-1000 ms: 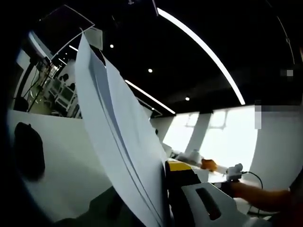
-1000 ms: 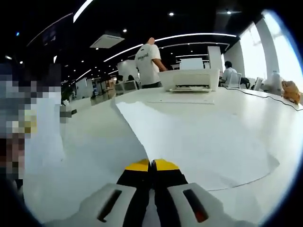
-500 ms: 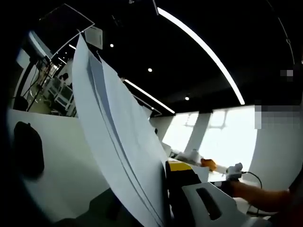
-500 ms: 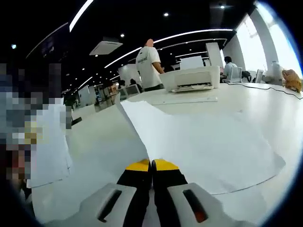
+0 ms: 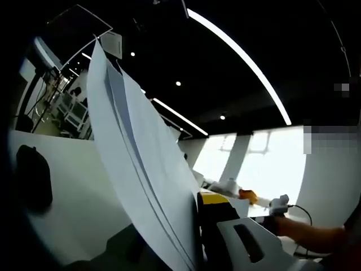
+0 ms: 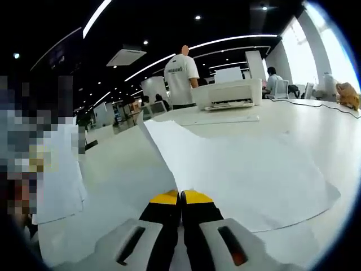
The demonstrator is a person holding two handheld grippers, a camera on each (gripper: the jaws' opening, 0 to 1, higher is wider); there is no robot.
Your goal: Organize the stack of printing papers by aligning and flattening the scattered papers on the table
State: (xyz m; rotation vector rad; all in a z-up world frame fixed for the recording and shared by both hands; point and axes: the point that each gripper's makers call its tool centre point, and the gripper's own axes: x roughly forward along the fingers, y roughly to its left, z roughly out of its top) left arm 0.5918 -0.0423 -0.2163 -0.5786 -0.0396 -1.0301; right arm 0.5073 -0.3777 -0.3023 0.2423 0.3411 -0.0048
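In the left gripper view a thin stack of white printing papers (image 5: 141,164) stands on edge and rises up and to the left. My left gripper (image 5: 195,208) is shut on its lower end; the yellow-tipped right jaw shows and the paper hides the other. In the right gripper view my right gripper (image 6: 180,197) is shut, its yellow tips meeting at the near corner of a single white sheet (image 6: 237,169) that spreads over the white table (image 6: 118,169). The held stack of papers (image 6: 56,169) hangs at the left of that view.
A white printer (image 6: 228,93) sits at the table's far end, with another loose sheet (image 6: 217,119) in front of it. A person (image 6: 181,79) stands behind it and another (image 6: 273,84) sits to the right. A black object (image 5: 34,180) lies on the table. A person's forearm (image 5: 313,234) reaches in at lower right.
The right gripper view has shifted slightly, bringing the held stack further in at the left. The standing person has moved a little. The left gripper view is nearly unchanged.
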